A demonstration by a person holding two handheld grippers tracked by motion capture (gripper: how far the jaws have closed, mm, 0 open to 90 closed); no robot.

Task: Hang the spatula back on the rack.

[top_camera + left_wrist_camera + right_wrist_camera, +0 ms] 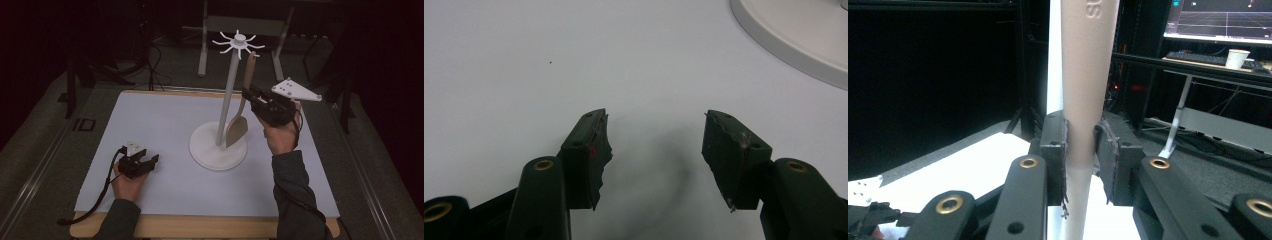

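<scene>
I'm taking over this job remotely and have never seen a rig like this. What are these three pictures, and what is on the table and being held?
There is no robot arm: a person holds a two-jaw gripper in each hand. The high view looks down on the white table from the person's side. The other two pictures come from cameras riding on each gripper, looking along its black jaws. On the table stands a white utensil stand with a round base and hooks on top. The right gripper is shut on the handle of a beige spatula, held upright next to the stand's pole. The left gripper rests low over the bare table, jaws open, holding nothing.
</scene>
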